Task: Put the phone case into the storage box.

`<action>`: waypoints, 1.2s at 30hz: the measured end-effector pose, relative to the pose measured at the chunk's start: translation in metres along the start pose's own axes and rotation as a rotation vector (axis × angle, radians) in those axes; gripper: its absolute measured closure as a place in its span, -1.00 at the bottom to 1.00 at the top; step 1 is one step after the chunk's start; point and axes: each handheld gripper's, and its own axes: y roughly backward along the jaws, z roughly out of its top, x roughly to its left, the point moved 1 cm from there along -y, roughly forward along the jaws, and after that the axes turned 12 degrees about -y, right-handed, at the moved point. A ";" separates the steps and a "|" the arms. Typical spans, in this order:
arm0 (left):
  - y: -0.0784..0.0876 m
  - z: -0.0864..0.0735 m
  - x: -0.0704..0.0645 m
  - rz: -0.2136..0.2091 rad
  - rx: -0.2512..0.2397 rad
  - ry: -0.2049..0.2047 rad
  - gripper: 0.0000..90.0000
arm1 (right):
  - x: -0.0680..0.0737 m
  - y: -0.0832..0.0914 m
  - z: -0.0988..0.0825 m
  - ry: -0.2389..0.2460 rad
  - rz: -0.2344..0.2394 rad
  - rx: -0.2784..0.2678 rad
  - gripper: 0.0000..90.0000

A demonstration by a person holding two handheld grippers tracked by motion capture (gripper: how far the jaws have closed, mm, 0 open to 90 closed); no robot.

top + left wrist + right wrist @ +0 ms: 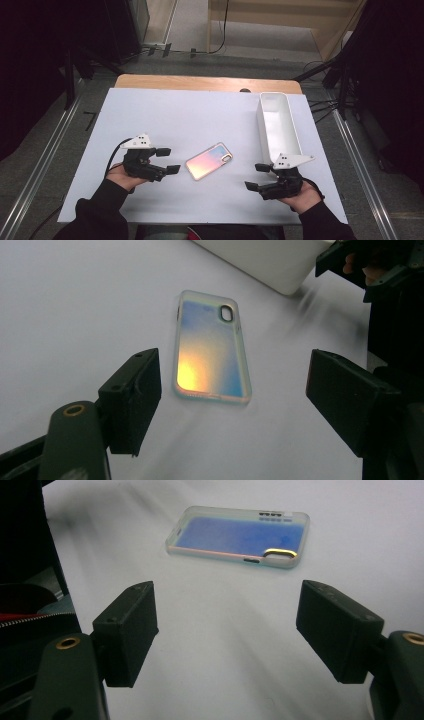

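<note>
An iridescent phone case (210,160) lies flat on the white table sheet (165,115), between my two hands. In the left gripper view the phone case (211,347) rests just beyond my left gripper (235,390), whose jaws stand open with nothing between them. My left gripper (168,160) sits a short way left of the case in the high view. My right gripper (256,176) hovers to the case's right, jaws open and empty. From the right gripper view the phone case (239,536) lies farther off, ahead of my right gripper (225,630).
A long white bin (278,125) stands on the right side of the table, just beyond my right hand. The wooden table edge (207,82) runs along the back. Dark stands and cables surround the table.
</note>
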 end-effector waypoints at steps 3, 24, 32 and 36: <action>0.004 -0.004 -0.002 0.002 0.004 -0.006 -0.52 | 0.000 0.000 0.000 0.002 -0.002 -0.002 -0.48; 0.022 -0.021 -0.008 0.028 0.016 0.003 -0.56 | 0.000 0.002 0.000 -0.007 -0.008 -0.001 -0.48; 0.018 -0.013 -0.001 0.072 -0.005 0.011 -0.62 | 0.000 0.002 0.000 -0.004 -0.007 0.001 -0.48; 0.015 -0.009 0.002 0.068 -0.020 0.020 -0.62 | -0.001 0.001 0.000 -0.003 -0.005 0.005 -0.48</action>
